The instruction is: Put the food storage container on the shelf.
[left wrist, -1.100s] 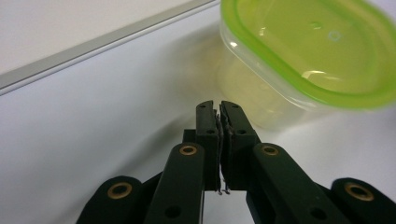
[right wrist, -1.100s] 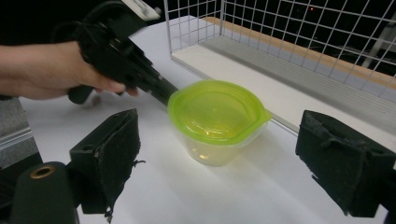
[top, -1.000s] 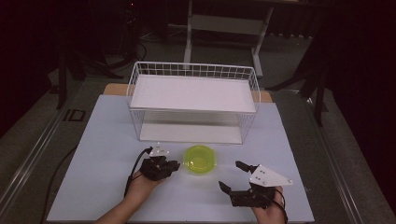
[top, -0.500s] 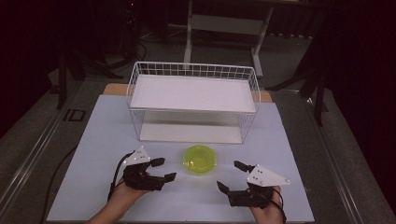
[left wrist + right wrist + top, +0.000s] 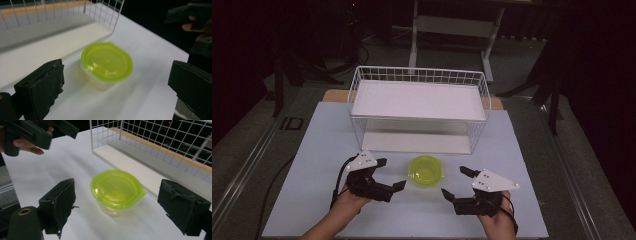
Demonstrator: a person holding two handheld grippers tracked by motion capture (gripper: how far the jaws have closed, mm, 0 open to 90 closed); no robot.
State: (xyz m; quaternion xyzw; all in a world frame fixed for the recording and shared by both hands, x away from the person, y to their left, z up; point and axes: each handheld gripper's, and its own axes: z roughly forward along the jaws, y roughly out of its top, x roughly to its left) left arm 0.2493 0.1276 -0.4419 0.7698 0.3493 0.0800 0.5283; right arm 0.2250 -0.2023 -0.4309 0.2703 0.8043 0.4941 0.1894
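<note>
A small clear tub with a lime-green lid (image 5: 426, 171) stands on the white table between my two grippers, just in front of the wire rack. My left gripper (image 5: 390, 173) is open on the tub's left, its jaws pointing at it with nothing between them. On the tub's right my right gripper (image 5: 456, 182) is open too. In the left gripper view the green-lidded tub (image 5: 106, 64) sits ahead between the wide-apart jaws. In the right gripper view the green-lidded tub (image 5: 117, 189) lies ahead between the spread jaws, with the other gripper (image 5: 37, 133) at the upper left.
A white wire rack with two white shelves (image 5: 419, 110) stands behind the tub. The white table (image 5: 317, 150) has bare surface on both sides. Dark floor and a metal stand (image 5: 452, 25) lie beyond.
My left gripper has let go of the tub, drawn back to the left, then edged toward it again. The right gripper has barely moved. The tub stays in place.
</note>
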